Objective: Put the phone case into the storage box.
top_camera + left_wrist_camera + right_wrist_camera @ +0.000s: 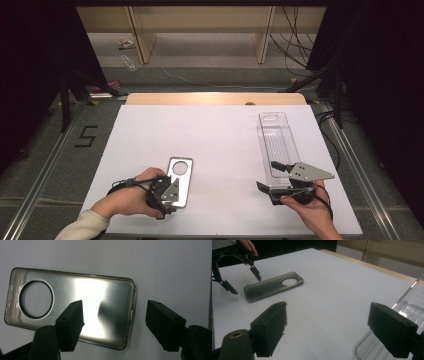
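White tabletop [220, 145]: clear tray [278, 145] empty; both claws released, left [115, 322] over phone case [105, 305].

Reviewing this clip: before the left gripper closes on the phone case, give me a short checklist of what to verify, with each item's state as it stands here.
1. Phone case lies flat on the white table, inner side up: ok.
2. Left gripper is over the case with its jaws apart: ok.
3. Jaws straddle the case: not ok. In the left gripper view one jaw hangs over the case's middle and the other beyond its end.
4. Pads touching the case: cannot tell how high they are above it.
5. Right gripper is open and holds nothing: ok.
6. Clear plastic tray is apart from the case, on the right gripper's side: ok.
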`<state>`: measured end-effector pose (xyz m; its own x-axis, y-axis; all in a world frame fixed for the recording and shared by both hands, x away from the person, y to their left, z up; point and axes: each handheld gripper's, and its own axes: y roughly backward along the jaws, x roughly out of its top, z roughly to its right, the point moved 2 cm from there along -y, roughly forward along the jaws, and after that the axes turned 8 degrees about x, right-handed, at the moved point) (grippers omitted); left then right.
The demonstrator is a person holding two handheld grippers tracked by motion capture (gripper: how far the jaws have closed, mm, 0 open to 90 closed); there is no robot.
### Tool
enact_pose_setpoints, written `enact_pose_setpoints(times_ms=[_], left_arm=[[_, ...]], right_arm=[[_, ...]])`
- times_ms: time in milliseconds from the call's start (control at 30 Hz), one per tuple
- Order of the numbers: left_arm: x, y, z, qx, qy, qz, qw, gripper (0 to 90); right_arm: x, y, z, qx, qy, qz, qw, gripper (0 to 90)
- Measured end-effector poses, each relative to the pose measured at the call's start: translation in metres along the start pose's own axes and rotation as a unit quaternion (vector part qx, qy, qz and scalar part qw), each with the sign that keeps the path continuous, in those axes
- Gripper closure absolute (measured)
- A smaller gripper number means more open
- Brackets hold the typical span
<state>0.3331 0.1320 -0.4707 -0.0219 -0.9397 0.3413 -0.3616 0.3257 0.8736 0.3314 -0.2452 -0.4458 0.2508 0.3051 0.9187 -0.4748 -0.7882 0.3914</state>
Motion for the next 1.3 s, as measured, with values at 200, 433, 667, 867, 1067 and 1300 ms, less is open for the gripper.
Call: enact_pose_setpoints(times_ms=[200, 433, 667, 867, 1067, 1300], left_arm=[[-0.0005, -0.0044, 0.0020, 0.001, -0.026, -0.013, 0.9996, 34.9], [-0.0013, -0.0075, 0.0038, -0.001, -0.044, -0.024, 0.9987, 39.4], [-0.0025, -0.0087, 0.0037, -0.002, -0.042, -0.032, 0.9986, 44.9], [-0.0021, -0.0093, 0.0049, -0.002, -0.038, -0.033, 0.9987, 47.1], [-0.0009, -0.0103, 0.0042, 0.001, -0.056, -0.034, 0.9979, 49.2], [-0.0016, -0.0101, 0.0061, -0.005, -0.048, -0.037, 0.9981, 52.4]], right_arm=[[-0.0002, -0.0004, 0.0001, 0.000, 0.000, 0.000, 1.0000, 16.7], [-0.0003, -0.0004, 0.0001, 0.000, 0.000, -0.001, 1.0000, 16.7], [-0.0005, -0.0009, -0.0001, 0.001, 0.000, -0.001, 1.0000, 16.7], [-0.0006, -0.0010, 0.0002, 0.001, -0.002, -0.001, 1.0000, 16.6], [-0.0009, -0.0012, 0.0001, 0.002, -0.003, -0.002, 1.0000, 16.6], [-0.0010, -0.0015, -0.0001, 0.003, -0.003, -0.002, 1.0000, 16.6]])
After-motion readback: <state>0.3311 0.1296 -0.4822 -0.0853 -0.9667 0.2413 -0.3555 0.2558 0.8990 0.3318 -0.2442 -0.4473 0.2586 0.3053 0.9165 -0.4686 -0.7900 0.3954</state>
